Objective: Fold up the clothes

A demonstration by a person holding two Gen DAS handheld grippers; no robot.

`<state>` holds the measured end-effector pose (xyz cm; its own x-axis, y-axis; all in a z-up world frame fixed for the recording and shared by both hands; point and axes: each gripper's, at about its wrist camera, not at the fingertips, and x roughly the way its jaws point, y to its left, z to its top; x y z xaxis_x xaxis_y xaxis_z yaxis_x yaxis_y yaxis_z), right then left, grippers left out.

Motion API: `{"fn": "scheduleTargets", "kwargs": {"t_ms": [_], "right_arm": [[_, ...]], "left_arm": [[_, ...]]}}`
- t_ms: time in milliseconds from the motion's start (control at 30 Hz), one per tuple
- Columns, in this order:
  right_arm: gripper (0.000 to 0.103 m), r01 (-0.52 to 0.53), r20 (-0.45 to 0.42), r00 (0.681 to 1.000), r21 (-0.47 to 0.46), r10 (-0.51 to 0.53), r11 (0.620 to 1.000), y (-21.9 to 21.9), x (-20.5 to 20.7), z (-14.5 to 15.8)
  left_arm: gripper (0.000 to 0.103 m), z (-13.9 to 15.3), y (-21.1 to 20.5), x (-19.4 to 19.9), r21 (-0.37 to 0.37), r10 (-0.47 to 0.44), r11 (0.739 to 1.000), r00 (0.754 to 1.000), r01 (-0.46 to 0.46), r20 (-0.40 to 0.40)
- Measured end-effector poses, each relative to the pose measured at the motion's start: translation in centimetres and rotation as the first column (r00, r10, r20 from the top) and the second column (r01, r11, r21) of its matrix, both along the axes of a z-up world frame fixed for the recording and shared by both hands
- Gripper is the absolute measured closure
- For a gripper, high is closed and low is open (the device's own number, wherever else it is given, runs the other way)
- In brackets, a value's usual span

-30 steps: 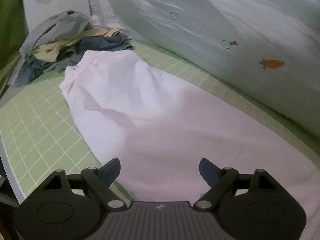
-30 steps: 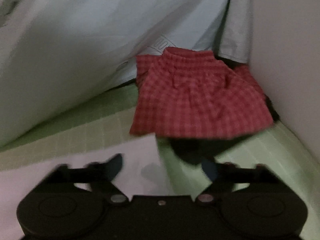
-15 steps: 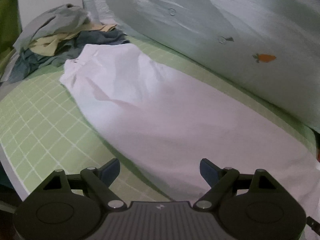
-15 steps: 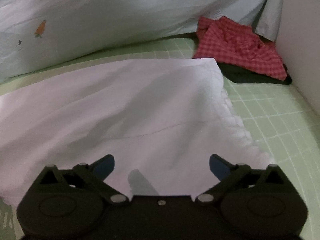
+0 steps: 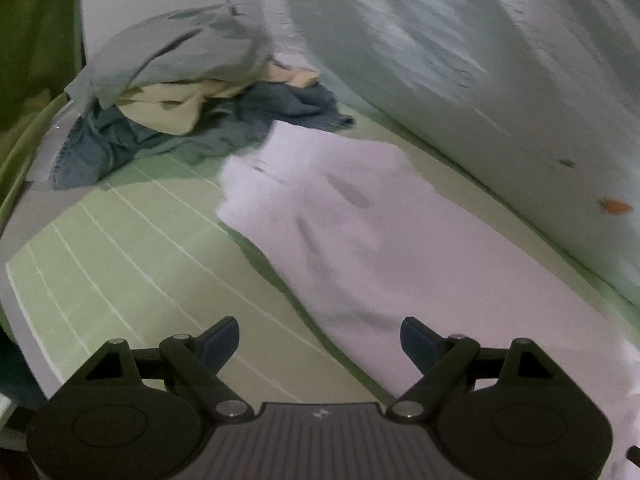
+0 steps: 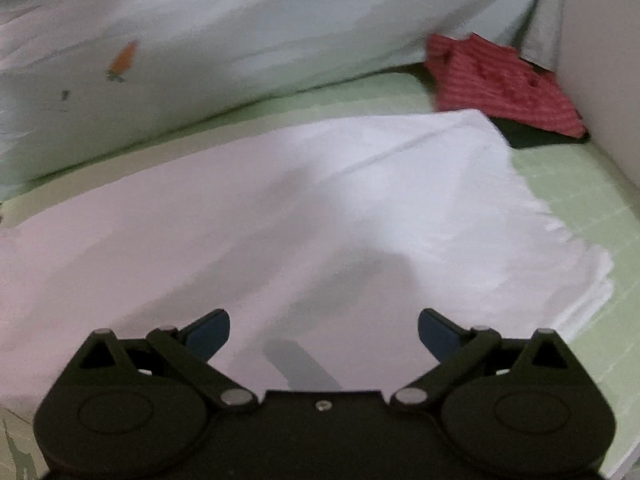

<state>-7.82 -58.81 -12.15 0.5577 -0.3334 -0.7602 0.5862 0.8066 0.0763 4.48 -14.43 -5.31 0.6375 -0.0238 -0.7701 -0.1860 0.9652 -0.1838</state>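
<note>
White cloth, a long garment point(image 5: 400, 248), is spread flat on the green grid mat point(image 5: 120, 264). In the left wrist view it runs from the centre of the frame down to the lower right; in the right wrist view the same white garment point(image 6: 280, 216) fills the middle, and its frayed-looking end is seen at the right of the frame. Some shallow creases are seen on it, and the picture is blurred there.

The left gripper point(image 5: 320, 340) is seen at the bottom of its frame with the jaws held wide apart and nothing between them; below it the near edge of the garment meets the mat. The right gripper point(image 6: 323, 330) is also spread wide and empty, and the white cloth lies under it. Whether the fingers touch the cloth cannot be told.

A pile of crumpled clothes point(image 5: 192, 92), grey, cream and blue, is found in the upper left of the left view, touching the far end of the garment. A red checked garment point(image 6: 500, 84) lies on something dark in the upper right of the right view, just beside the garment's corner. A pale sheet with carrot prints point(image 6: 240, 40) runs along the top of both frames.
</note>
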Motion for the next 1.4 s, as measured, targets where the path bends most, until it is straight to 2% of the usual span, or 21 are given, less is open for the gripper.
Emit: {"fn": "scheduleTargets", "kwargs": {"t_ms": [133,300,500,733,933,1000,1033,1067,1133,1167,1267,1400], "right_arm": [[0.001,0.047,0.002,0.999,-0.013,-0.047,0.999,2.5,2.0,0.8],[0.001,0.131,-0.001,0.991,-0.026,-0.131,0.991,4.9,4.2,1.8],[0.001,0.197,-0.027,0.98,-0.046,-0.198,0.979,7.1,5.9,2.4],[0.001,0.228,-0.082,0.969,-0.064,-0.233,0.972,8.5,6.6,2.1],[0.001,0.231,-0.104,0.966,-0.055,-0.235,0.971,9.0,6.1,1.7],[0.001,0.23,-0.106,0.966,-0.058,-0.235,0.971,9.1,5.6,1.6],[0.001,0.244,-0.107,0.963,-0.053,-0.248,0.968,8.9,5.2,1.5],[0.001,0.26,-0.107,0.959,-0.047,-0.263,0.965,8.7,4.9,1.4],[0.001,0.284,-0.103,0.953,-0.035,-0.286,0.958,8.3,4.2,1.2],[0.001,0.29,-0.098,0.952,-0.03,-0.292,0.957,8.0,3.9,1.1],[0.001,0.309,-0.08,0.948,-0.014,-0.309,0.951,7.1,3.0,0.9],[0.001,0.319,-0.045,0.947,0.011,-0.318,0.948,5.8,1.9,0.9]], "left_arm": [[0.015,-1.4,4.7,4.2,-0.043,0.007,0.999,1.0,-0.008,-0.02],[0.015,-3.2,7.8,9.3,-0.043,-0.06,0.997,0.997,0.058,-0.041],[0.015,-5.2,10.3,13.7,-0.067,-0.084,0.994,0.996,0.081,-0.039],[0.015,-7.0,10.7,15.6,-0.115,-0.11,0.988,0.993,0.106,-0.031],[0.016,-8.1,11.1,16.0,-0.183,-0.07,0.981,0.997,0.064,-0.025],[0.022,-8.0,11.1,16.2,-0.187,-0.071,0.98,0.997,0.065,-0.027],[0.035,-7.8,11.0,16.5,-0.171,-0.075,0.983,0.996,0.067,-0.038],[0.052,-7.8,11.1,16.6,-0.195,-0.076,0.979,0.996,0.066,-0.045],[0.071,-7.6,11.4,16.8,-0.245,-0.077,0.968,0.995,0.061,-0.058],[0.077,-7.6,11.5,17.0,-0.27,-0.079,0.961,0.995,0.059,-0.064],[0.083,-5.5,10.5,16.1,-0.253,-0.098,0.963,0.995,0.094,-0.003],[0.083,-1.5,7.6,14.4,-0.207,-0.16,0.962,0.982,0.178,0.098]]}}
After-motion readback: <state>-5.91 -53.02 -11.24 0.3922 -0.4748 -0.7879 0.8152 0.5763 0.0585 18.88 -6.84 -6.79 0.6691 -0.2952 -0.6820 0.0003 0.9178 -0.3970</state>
